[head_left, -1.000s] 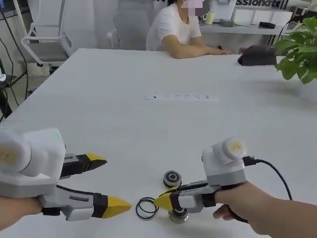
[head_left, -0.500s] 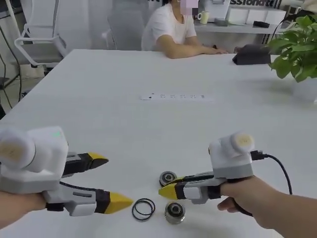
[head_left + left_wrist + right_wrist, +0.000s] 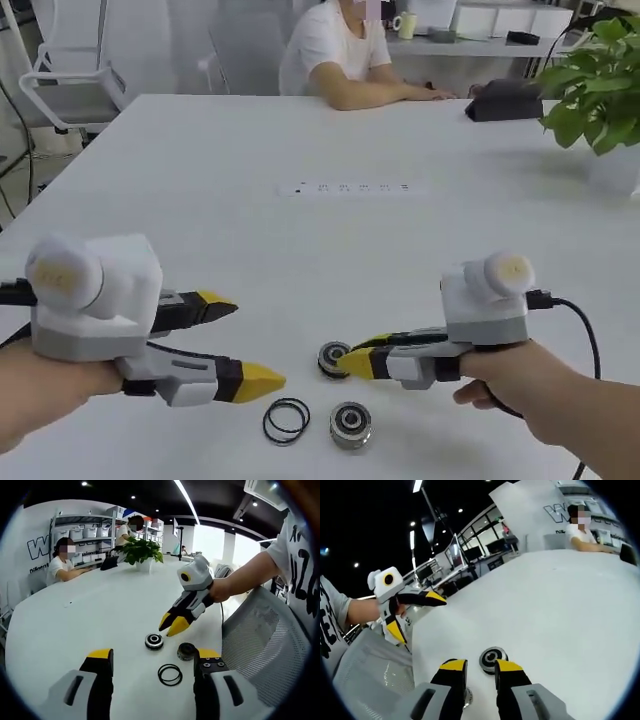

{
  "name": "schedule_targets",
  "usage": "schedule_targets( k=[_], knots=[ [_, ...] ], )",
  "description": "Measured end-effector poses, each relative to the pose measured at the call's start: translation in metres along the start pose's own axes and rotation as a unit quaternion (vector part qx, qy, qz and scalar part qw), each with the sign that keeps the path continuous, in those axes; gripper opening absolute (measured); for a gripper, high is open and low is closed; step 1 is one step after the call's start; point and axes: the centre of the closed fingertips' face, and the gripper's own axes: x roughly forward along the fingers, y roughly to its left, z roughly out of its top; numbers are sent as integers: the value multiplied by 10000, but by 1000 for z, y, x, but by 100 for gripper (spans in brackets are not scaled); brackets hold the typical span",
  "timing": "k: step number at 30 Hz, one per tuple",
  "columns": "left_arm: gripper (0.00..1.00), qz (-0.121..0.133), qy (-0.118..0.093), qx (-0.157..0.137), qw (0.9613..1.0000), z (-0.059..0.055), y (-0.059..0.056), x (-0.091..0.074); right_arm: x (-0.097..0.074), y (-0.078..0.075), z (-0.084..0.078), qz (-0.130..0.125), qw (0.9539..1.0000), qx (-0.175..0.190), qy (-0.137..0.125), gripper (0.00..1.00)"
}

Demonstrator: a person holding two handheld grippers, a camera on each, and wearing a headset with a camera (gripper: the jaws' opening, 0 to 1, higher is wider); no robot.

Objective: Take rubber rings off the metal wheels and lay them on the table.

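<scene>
Lying flat on the white table (image 3: 300, 250), two thin black rubber rings (image 3: 286, 420) are seen overlapping each other, free of both grippers. Just to their right in the head view a metal wheel, the near wheel (image 3: 351, 423), is laid flat with its hub upward, close beside the rings but apart from them. A second one, the far wheel (image 3: 331, 357), is set a little farther up the table, and its right side is covered by the yellow tips of the right gripper (image 3: 352, 360). Whether a ring is left on either wheel cannot be told. The right gripper is held low and level over the table by a hand and is pointed leftward, with its jaws drawn to a narrow gap and nothing gripped between them. In the right gripper view the far wheel is framed just beyond that gap, and whether the tips touch it cannot be made out. The left gripper (image 3: 240, 342) is held above the table at the left, with its jaws spread wide and empty. In the left gripper view both wheels and the rings are seen on the table ahead of those jaws. Farther up the table a white power strip (image 3: 350, 187) is laid flat. At the far edge a person (image 3: 335, 50) in a white shirt is seated, and a leafy green plant (image 3: 595, 85) is seen at the right.
</scene>
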Motion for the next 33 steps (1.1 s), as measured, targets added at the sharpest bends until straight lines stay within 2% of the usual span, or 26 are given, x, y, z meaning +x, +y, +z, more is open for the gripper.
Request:
schedule_targets(
  k=[5, 9, 16, 25, 29, 33],
  knots=[
    [60, -60, 41, -11, 10000, 1, 2, 12, -2, -11, -6, -157, 9996, -193, 118, 20],
    [52, -97, 31, -16, 9999, 2, 3, 21, -1, -15, -13, -211, 9990, -334, 226, 19],
    [50, -190, 107, 15, 9998, 1, 4, 40, 4, -18, -21, -232, 9966, -656, 435, 18],
    [46, -338, 339, -80, 9988, -13, 2, 62, 10, -20, -22, -230, 9946, -902, 464, 16],
    [40, -400, 470, -89, 9981, -20, 2, 69, 12, -20, -22, -235, 9928, -1079, 472, 15],
    [39, -442, 524, -92, 9976, -22, -1, 77, 12, -19, -22, -220, 9912, -1215, 483, 14]
  ],
)
